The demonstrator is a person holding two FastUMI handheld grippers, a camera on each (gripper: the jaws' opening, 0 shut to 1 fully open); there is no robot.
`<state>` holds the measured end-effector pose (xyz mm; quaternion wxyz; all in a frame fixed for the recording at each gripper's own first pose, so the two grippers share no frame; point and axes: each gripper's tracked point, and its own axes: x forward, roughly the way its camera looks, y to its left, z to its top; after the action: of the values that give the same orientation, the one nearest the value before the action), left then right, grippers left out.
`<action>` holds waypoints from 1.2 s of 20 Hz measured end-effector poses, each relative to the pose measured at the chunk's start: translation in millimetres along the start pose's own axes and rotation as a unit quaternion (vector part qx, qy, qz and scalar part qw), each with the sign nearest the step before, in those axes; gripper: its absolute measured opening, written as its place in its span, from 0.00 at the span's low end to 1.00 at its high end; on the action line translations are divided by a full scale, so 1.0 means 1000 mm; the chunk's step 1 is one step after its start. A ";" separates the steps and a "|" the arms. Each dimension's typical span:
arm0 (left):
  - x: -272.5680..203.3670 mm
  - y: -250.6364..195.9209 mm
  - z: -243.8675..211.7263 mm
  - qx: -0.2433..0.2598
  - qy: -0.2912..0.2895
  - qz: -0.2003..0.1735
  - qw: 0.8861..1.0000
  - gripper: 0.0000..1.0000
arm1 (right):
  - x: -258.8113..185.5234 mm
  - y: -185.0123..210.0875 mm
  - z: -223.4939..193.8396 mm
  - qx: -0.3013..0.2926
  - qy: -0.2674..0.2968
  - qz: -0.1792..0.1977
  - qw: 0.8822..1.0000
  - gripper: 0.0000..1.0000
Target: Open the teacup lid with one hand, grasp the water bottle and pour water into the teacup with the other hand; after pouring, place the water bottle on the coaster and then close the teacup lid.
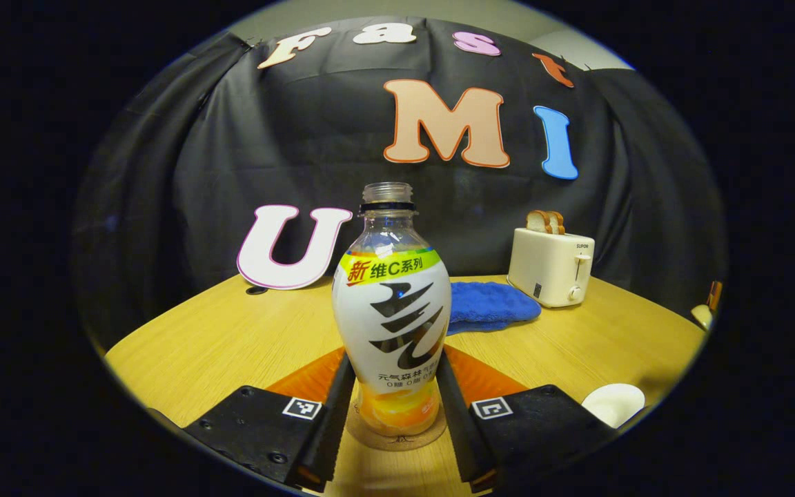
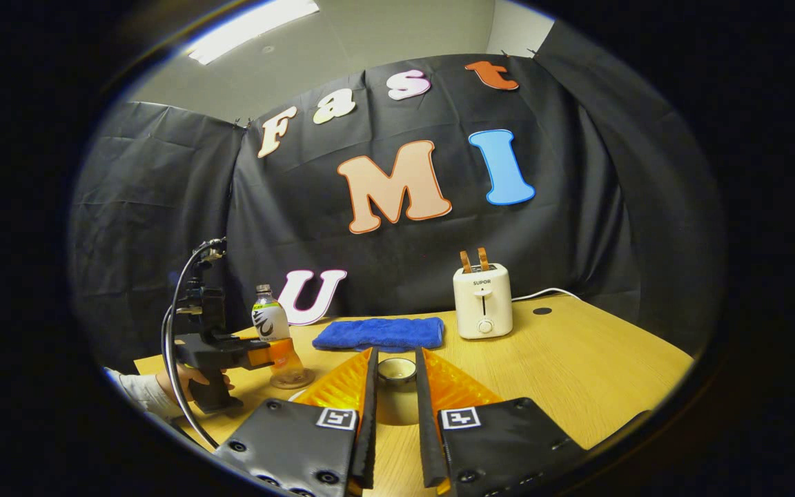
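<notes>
An uncapped water bottle [image 1: 392, 324] with a white label and orange drink in its base stands upright on a round cork coaster [image 1: 397, 436]. My left gripper [image 1: 394, 376] is shut on it, one finger pressed to each side of the lower body. From the right gripper view, the same bottle [image 2: 275, 331] stands on the coaster [image 2: 294, 379] with the left gripper [image 2: 249, 353] on it. The lidless cream teacup [image 2: 396, 376] shows through the narrow gap of my open right gripper [image 2: 396, 351], slightly lower than the fingers. The white lid [image 1: 615, 404] lies on the table.
A blue cloth [image 2: 378, 333] lies at the back of the wooden table [image 2: 577, 366]. A cream toaster [image 2: 483, 300] holding toast stands to its right, its cord trailing away. A person's hand [image 2: 187, 379] in a white sleeve holds the left gripper's handle.
</notes>
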<state>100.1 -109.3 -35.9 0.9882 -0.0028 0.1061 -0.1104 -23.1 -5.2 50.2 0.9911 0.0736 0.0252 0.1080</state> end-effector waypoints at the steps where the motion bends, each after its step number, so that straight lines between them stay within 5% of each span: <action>1: 0.000 -0.002 -0.006 0.011 0.009 -0.002 1.000 0.65 | 0.000 0.001 0.000 0.000 0.000 0.001 1.000 0.30; 12: -0.005 -0.004 -0.012 0.017 0.014 -0.003 1.000 0.72 | 0.002 0.003 -0.003 -0.001 0.002 0.006 1.000 0.30; 15: -0.015 -0.001 -0.007 0.031 0.003 0.006 0.999 0.98 | 0.003 0.008 -0.003 0.001 0.002 0.012 1.000 0.30; 24: -0.056 0.013 0.004 0.045 -0.041 0.035 0.998 0.96 | 0.005 0.029 -0.003 0.011 -0.009 0.041 0.999 0.29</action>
<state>50.2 -84.6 -20.4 0.9941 0.0411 0.0601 -0.0801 -24.3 24.8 51.2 0.9852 0.0869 0.0141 0.1472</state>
